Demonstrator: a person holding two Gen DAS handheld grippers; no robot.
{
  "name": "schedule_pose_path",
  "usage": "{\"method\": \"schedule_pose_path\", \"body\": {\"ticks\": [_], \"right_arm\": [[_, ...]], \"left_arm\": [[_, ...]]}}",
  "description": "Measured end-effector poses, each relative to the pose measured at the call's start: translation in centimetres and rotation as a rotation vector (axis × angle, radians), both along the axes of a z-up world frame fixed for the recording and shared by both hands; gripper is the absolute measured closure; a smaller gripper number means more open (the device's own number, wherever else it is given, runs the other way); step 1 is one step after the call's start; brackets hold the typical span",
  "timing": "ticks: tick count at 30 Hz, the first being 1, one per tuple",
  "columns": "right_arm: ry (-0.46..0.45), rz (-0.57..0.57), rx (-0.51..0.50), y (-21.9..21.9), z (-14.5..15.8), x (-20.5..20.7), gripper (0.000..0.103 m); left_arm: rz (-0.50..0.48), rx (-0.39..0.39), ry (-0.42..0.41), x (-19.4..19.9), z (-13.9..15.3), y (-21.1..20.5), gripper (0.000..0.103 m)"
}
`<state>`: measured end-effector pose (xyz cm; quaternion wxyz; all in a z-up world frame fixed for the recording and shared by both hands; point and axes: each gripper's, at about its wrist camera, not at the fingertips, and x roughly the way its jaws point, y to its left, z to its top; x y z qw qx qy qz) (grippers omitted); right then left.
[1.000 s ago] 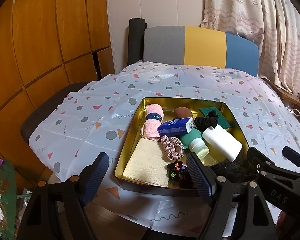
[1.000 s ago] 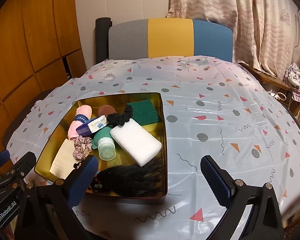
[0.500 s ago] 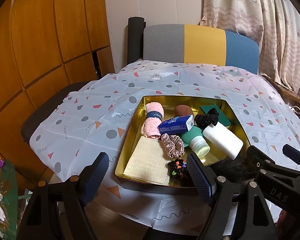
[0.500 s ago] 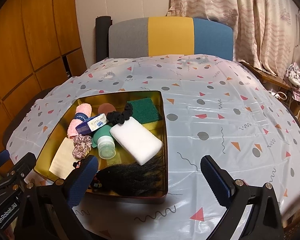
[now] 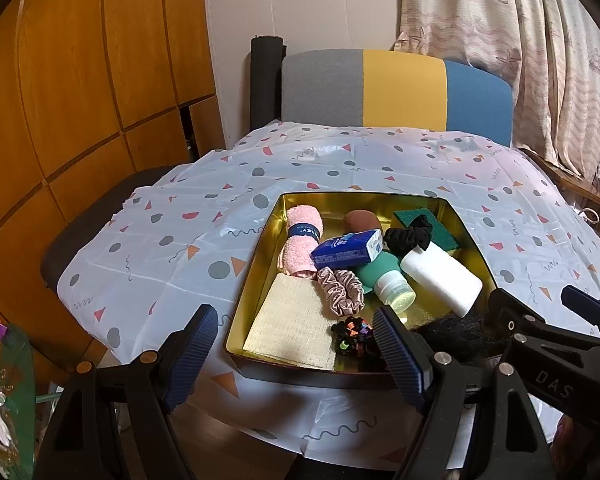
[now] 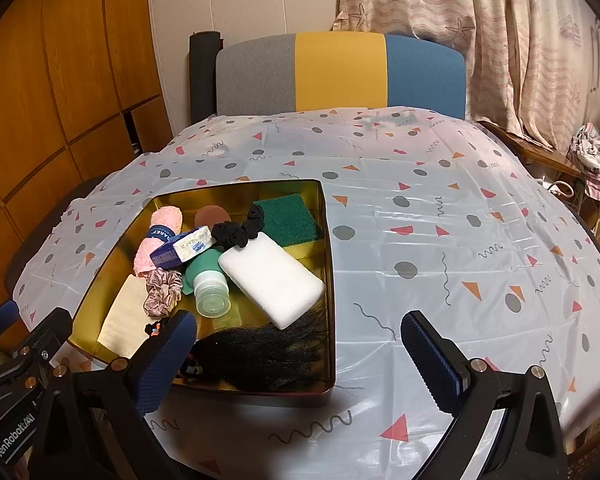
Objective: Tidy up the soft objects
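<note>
A gold tin tray sits on the patterned tablecloth near the front edge. In it lie a rolled pink towel, a beige cloth, a pink scrunchie, a black scrunchie, a white sponge, a green scourer, a blue tissue pack, a green bottle, a brown puff and black hair. My left gripper is open and empty before the tray's near left corner. My right gripper is open and empty over its near right corner.
A grey, yellow and blue chair back stands behind the table. Wooden panels are on the left, curtains on the right. The tablecloth spreads to the right of the tray.
Both grippers have drawn slightly back and up from the tray. Nothing in the tray has moved.
</note>
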<state>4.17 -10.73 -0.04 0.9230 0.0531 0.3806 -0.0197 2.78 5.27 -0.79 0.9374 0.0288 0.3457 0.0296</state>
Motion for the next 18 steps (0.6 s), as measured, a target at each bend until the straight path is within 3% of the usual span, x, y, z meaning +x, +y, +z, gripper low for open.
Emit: {"method": "schedule_pose_path", "body": {"ticks": [18], "right_arm": [[0.007,-0.001,0.006,0.01,-0.21,0.03,0.000]], "left_arm": [[-0.005,0.002,-0.006,-0.11,-0.07,-0.19,0.023]]}}
